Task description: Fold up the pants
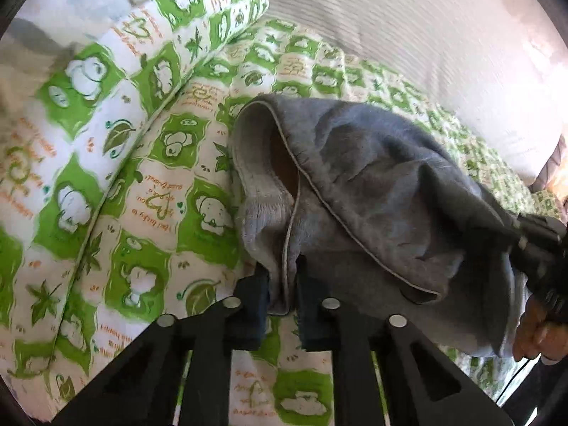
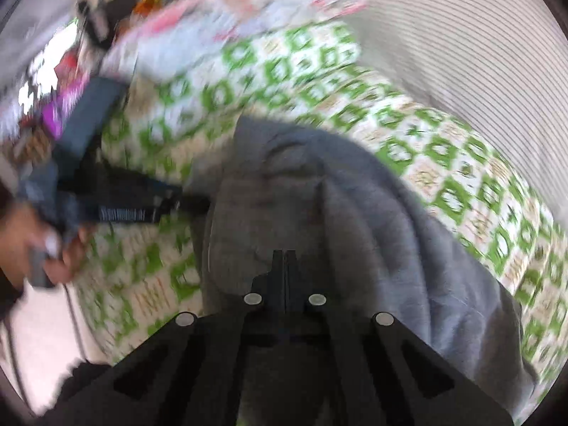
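The grey pants (image 1: 372,191) lie in a loose bunch on the green-and-white printed quilt (image 1: 149,191), partly lifted off it by the 2 grippers. The ribbed waistband (image 1: 255,191) faces the left wrist camera, its opening gaping and showing the paler inner face of the cloth.

The left gripper (image 1: 282,277) pinches a hanging fold of that waistband edge between its 2 fingers; cloth fills the gap, so the hold looks firm. This end is probably held so that the top of the garment can be drawn taut and squared.

In the right wrist view the right gripper (image 2: 284,266) has its fingers pressed together with grey fabric draped over and around the tips. It appears to grip the cloth, though blur hides the pinch itself. Holding 2 separate points lets the person spread the bunch flat.

A folded part of the quilt (image 1: 117,81) rises as a thick roll beyond the pants, and a pale ribbed cover (image 1: 426,35) lies behind it. The task looks early: the pants are crumpled, with no neat fold made yet.
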Tool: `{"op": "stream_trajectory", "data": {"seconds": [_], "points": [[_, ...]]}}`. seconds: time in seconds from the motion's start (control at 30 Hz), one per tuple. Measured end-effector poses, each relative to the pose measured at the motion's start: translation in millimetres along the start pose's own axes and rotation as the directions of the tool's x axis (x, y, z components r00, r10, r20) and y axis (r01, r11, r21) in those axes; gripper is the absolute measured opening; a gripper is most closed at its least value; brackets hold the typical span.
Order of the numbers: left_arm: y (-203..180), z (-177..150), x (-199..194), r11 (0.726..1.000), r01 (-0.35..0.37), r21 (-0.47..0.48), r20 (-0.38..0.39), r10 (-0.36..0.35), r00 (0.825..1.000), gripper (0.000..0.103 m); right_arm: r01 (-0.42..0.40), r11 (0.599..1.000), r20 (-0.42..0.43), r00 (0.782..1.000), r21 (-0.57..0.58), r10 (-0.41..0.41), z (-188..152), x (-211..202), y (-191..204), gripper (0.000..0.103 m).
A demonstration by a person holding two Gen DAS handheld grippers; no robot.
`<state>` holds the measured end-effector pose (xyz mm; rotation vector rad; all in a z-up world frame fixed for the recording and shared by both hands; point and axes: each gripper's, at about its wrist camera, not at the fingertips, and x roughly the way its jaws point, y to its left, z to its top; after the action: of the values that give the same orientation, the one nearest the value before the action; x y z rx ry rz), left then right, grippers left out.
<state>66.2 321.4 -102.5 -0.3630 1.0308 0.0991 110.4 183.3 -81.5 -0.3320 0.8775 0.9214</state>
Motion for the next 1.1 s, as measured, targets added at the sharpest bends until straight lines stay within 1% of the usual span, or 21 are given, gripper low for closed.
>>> {"op": "stream_trajectory", "data": {"seconds": [0.07,0.13,0.2,0.23,0.27,0.33,0.37,0.43,0.47,0.53,0.57,0.6,0.63,0.67,0.7,0.73,0.83,0.93,0.97,1.03,1.1], "points": [[-2,-2,-15,1.000,0.028,-0.013,0.025,-0.028,0.999,0.009,-0.026,0.997,0.038,0.999,0.075,0.023,4,-17,-12,0.000],[-3,-5,-30,0.998,0.053,-0.016,0.050,-0.052,0.997,0.009,-0.074,0.989,0.068,0.996,0.129,0.066,10,-32,-20,0.000],[-4,-7,-44,0.997,0.076,-0.016,0.065,-0.075,0.995,0.009,-0.152,0.978,0.096,0.986,0.147,0.139,15,-46,-21,0.001],[-6,-8,-49,0.996,0.084,-0.013,0.068,-0.083,0.994,0.009,-0.166,0.978,0.094,0.983,0.129,0.155,16,-51,-16,0.003],[-7,-10,-55,0.996,0.089,-0.008,0.074,-0.088,0.993,0.009,-0.154,0.982,0.081,0.986,0.106,0.145,16,-52,-11,0.017],[-9,-14,-63,0.996,0.093,0.003,0.080,-0.093,0.992,0.009,-0.120,0.993,0.044,0.992,0.021,0.119,10,-53,10,0.078],[-10,-16,-67,0.995,0.096,0.006,0.083,-0.097,0.992,0.009,-0.116,0.993,0.040,0.992,-0.015,0.117,5,-54,18,0.084],[-12,-19,-69,0.995,0.101,0.004,0.081,-0.101,0.992,0.009,-0.108,0.988,0.038,0.993,-0.106,0.113,-6,-53,38,0.084],[-12,-21,-70,0.995,0.104,0.005,0.079,-0.104,0.991,0.009,-0.091,0.985,0.018,0.995,-0.146,0.095,-10,-48,49,0.084],[-14,-24,-72,0.994,0.111,-0.001,0.077,-0.111,0.991,0.009,0.016,0.972,-0.011,1.000,-0.233,-0.019,-16,-32,70,0.083],[-14,-25,-73,0.993,0.117,-0.006,0.077,-0.116,0.990,0.009,0.034,0.966,-0.029,0.999,-0.256,-0.043,-17,-24,74,0.081],[-15,-27,-76,0.993,0.121,-0.006,0.081,-0.121,0.989,0.009,0.027,0.961,-0.052,0.998,-0.275,-0.043,-19,-15,76,0.071],[-16,-28,-79,0.992,0.128,-0.007,0.086,-0.127,0.988,0.009,0.038,0.956,-0.070,0.996,-0.291,-0.060,-21,-7,79,0.043],[-16,-27,-81,0.991,0.136,-0.007,0.089,-0.135,0.987,0.009,0.075,0.951,-0.094,0.990,-0.300,-0.108,-22,3,80,0.024],[-16,-26,-83,0.990,0.141,-0.010,0.094,-0.140,0.986,0.009,0.098,0.953,-0.123,0.983,-0.288,-0.139,-23,11,76,0.011],[-15,-28,-87,0.990,0.144,-0.013,0.100,-0.142,0.985,0.009,0.091,0.961,-0.126,0.984,-0.260,-0.127,-21,11,72,0.010],[-9,-32,-106,0.987,0.160,-0.023,0.124,-0.156,0.980,0.009,0.016,0.993,-0.062,0.998,-0.116,-0.024,-4,-20,58,0.008],[-1,-40,-130,0.982,0.184,-0.029,0.154,-0.178,0.972,0.009,-0.089,0.996,0.023,0.996,0.014,0.089,27,-56,47,0.008],[1,-44,-139,0.980,0.198,-0.033,0.165,-0.190,0.968,0.009,-0.144,0.988,0.064,0.988,0.058,0.140,43,-69,44,0.008],[6,-51,-149,0.976,0.212,-0.040,0.175,-0.202,0.964,0.009,-0.246,0.961,0.127,0.965,0.124,0.231,69,-85,46,0.008],[11,-63,-151,0.981,0.189,-0.051,0.177,-0.177,0.968,0.010,-0.338,0.927,0.179,0.934,0.160,0.310,91,-95,54,0.008]]}}
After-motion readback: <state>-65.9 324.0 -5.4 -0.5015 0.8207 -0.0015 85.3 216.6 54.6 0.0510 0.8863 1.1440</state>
